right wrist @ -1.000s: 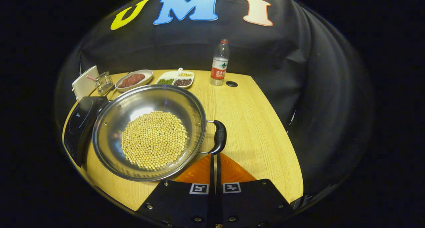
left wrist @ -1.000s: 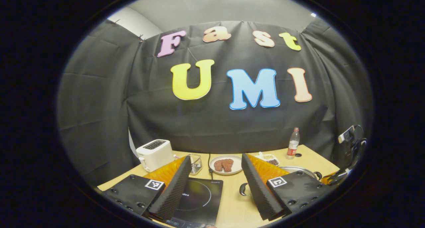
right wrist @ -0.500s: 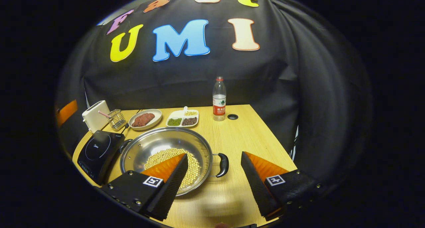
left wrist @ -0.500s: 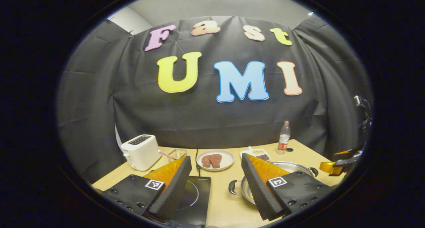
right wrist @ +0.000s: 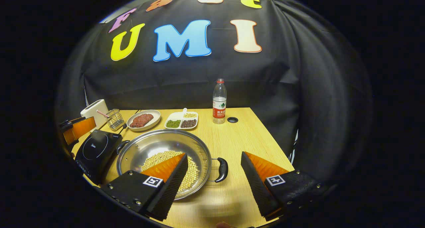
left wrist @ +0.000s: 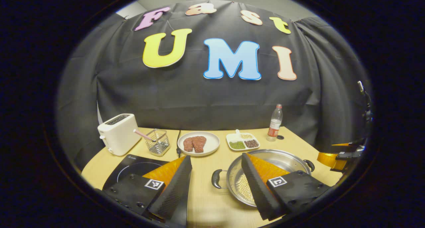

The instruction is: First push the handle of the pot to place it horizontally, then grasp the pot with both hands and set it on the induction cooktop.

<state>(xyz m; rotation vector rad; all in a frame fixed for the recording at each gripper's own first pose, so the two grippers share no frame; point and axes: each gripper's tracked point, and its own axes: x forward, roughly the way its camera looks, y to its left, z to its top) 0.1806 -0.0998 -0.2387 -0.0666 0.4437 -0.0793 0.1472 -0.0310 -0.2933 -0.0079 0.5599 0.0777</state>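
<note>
Left to right on the wooden worktop [right wrist: 252, 135]: black induction cooktop [right wrist: 98, 147], then the wide steel pot of yellow beans [right wrist: 165, 160] just beside it, not on it, its black side handles [right wrist: 221, 170] pointing left and right. Your left gripper [left wrist: 215, 188] is spread wide, holding nothing. Your right gripper [right wrist: 214, 185] is likewise wide apart and empty, straddling the pot's right handle.

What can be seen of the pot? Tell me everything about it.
The pot is a wide, shallow, shiny metal pan with no lid, sitting flat on the wooden table just right of the induction cooktop. A layer of pale yellow beans covers its bottom. Two dark loop handles stick out sideways: the right handle and the left handle. Both tongs hang open near it; neither visibly touches it.
</note>
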